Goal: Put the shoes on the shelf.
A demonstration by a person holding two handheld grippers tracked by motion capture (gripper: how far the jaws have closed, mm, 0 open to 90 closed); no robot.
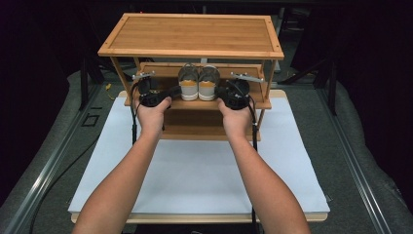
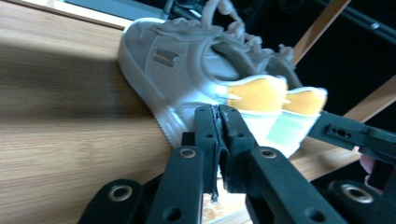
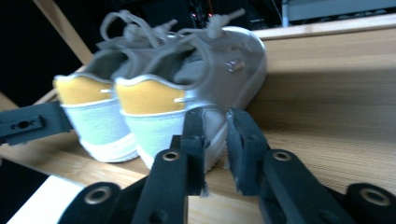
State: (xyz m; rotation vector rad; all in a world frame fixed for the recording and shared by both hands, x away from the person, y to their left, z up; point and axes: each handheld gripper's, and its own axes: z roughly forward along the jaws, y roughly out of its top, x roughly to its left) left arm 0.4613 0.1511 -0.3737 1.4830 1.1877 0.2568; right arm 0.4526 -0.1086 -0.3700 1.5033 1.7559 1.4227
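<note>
High view: two shoes (image 1: pixel 198 84) sit on a shelf (image 1: pixel 253 104); left gripper (image 2: pixel 218 122) beside them, jaws nearly together; right gripper (image 3: pixel 215 128) opposite, jaws slightly apart, empty.

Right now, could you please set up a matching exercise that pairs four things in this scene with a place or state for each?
Things:
1. shoes
2. left claw
3. right claw
4. white board

Places or states:
A. jaws slightly apart, nothing between them, beside a shoe's heel
B. lies on the table under the rack
C. stand side by side on the rack's middle shelf, yellow heels toward the person
D. jaws nearly together, nothing between them, at a shoe's sole

Pairs: 1-C, 2-D, 3-A, 4-B
</note>
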